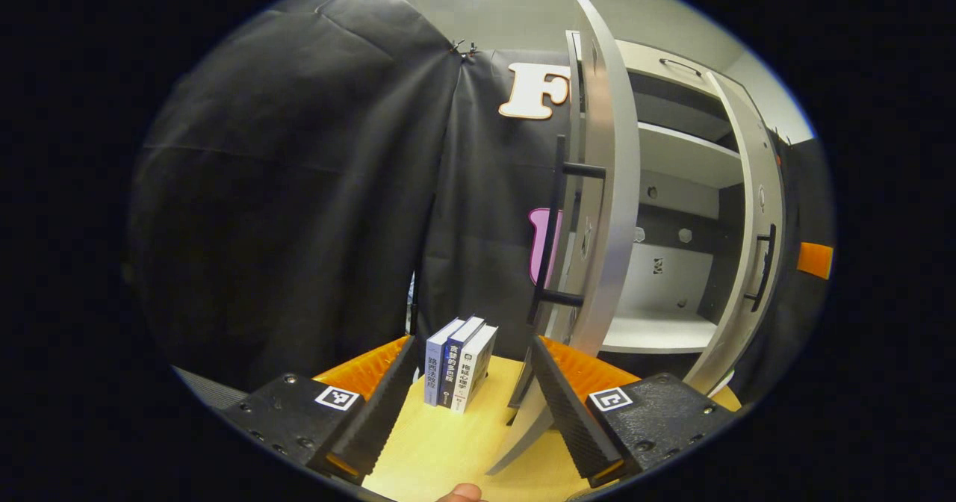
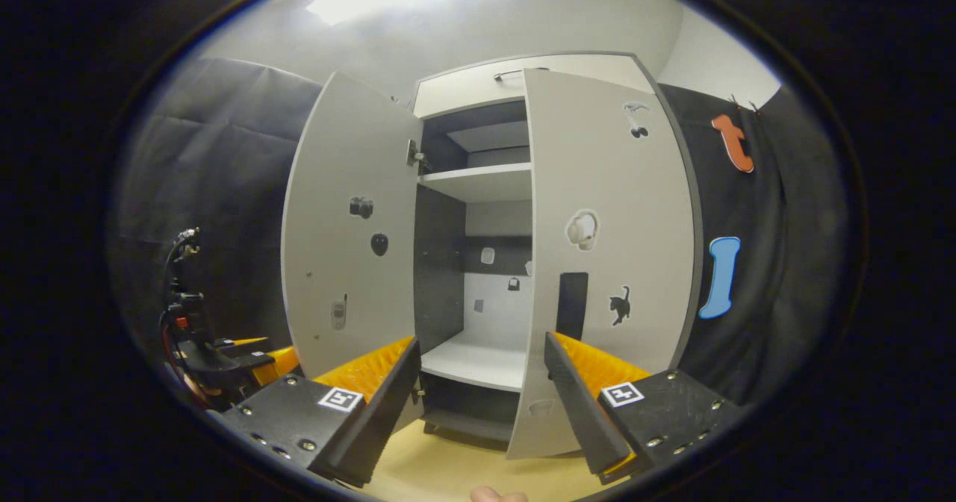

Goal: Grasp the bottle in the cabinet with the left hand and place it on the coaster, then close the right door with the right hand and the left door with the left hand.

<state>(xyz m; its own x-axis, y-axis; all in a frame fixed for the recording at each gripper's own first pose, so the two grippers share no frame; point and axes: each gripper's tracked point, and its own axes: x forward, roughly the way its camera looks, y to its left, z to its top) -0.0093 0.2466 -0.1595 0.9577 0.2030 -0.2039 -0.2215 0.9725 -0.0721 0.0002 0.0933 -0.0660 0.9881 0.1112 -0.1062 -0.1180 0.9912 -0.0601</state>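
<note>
Here the left gripper (image 1: 463,405) hovers over the desk (image 1: 448,450), jaws wide apart and empty, with three upright books (image 1: 459,371) just ahead and the left door's (image 1: 609,188) edge to their right. The right gripper (image 2: 478,405) faces the cabinet (image 2: 485,181), jaws wide and empty; both doors stand open. I cannot see the bottle or the coaster.

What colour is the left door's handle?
Black; the handle shows best in the left gripper view.
</note>
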